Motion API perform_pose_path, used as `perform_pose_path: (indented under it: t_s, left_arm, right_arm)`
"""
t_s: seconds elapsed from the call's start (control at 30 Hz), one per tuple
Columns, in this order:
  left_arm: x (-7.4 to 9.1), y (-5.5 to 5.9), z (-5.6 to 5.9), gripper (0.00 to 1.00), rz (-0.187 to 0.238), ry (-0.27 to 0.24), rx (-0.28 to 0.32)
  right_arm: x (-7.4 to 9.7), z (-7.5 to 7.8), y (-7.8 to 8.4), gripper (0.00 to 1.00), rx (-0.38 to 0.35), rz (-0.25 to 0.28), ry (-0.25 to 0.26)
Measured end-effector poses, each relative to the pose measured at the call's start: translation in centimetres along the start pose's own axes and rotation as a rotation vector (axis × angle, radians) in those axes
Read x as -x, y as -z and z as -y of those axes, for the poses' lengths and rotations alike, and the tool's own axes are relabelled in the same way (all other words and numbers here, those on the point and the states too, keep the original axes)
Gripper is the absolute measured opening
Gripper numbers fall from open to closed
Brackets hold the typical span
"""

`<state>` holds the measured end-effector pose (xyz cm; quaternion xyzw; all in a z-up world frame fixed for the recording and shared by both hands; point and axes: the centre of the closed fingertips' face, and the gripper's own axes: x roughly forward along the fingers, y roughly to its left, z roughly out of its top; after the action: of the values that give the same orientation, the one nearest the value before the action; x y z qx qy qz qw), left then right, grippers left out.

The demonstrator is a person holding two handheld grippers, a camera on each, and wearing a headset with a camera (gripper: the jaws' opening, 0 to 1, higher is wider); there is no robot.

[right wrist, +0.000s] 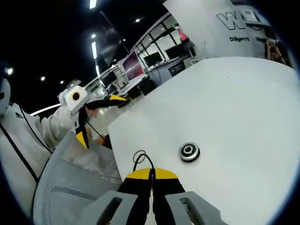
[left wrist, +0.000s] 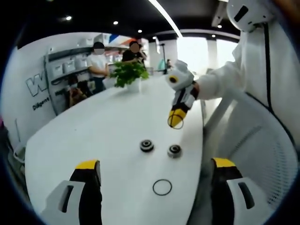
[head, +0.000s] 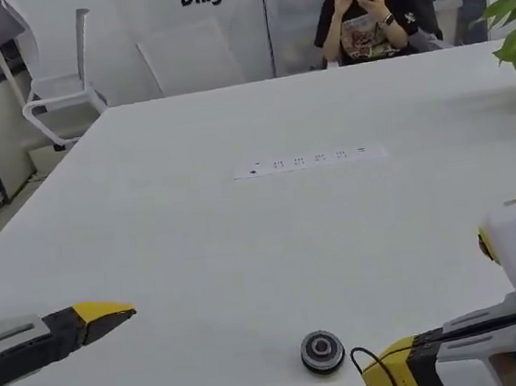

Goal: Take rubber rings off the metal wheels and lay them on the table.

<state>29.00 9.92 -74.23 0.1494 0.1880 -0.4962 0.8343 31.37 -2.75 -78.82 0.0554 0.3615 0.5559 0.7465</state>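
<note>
Fingers of the right gripper (right wrist: 151, 174) pressed together, pinching a rubber ring (right wrist: 139, 157) held above the bench (right wrist: 234, 103), near its front edge. Those of the left gripper (left wrist: 155, 164) spread wide, holding nothing. Two metal wheels (left wrist: 146, 146) sit side by side just inboard; another ring (left wrist: 162, 187) lies flat closer to the left gripper. Step judged: ring is off, being carried to lay-down. Next move calls for lowering it flat, well inboard of the edge, then parting the fingers. Wide bare bench beyond the wheels; socket strip (head: 310, 160) far off mid-bench.
</note>
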Motion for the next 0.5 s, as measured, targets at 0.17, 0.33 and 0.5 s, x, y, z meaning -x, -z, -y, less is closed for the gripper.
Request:
perform_pose_path:
  t_s: [0.17, 0.33, 0.5]
  left_arm:
    - [0.6, 0.5, -0.1, 1.0, 0.028, -0.033, 0.023]
    - [0.9, 1.7, -0.2, 1.0, 0.024, -0.056, 0.048]
    - [1.3, 2.8, -0.7, 1.0, 0.027, -0.088, 0.075]
  right_arm:
    - [-0.4, -0.6, -0.5, 0.0, 0.024, -0.009, -0.01]
    - [-0.9, -0.8, -0.9, 0.0, 0.054, -0.029, -0.015]
    - [-1.2, -0.9, -1.3, 0.0, 0.075, -0.038, -0.014]
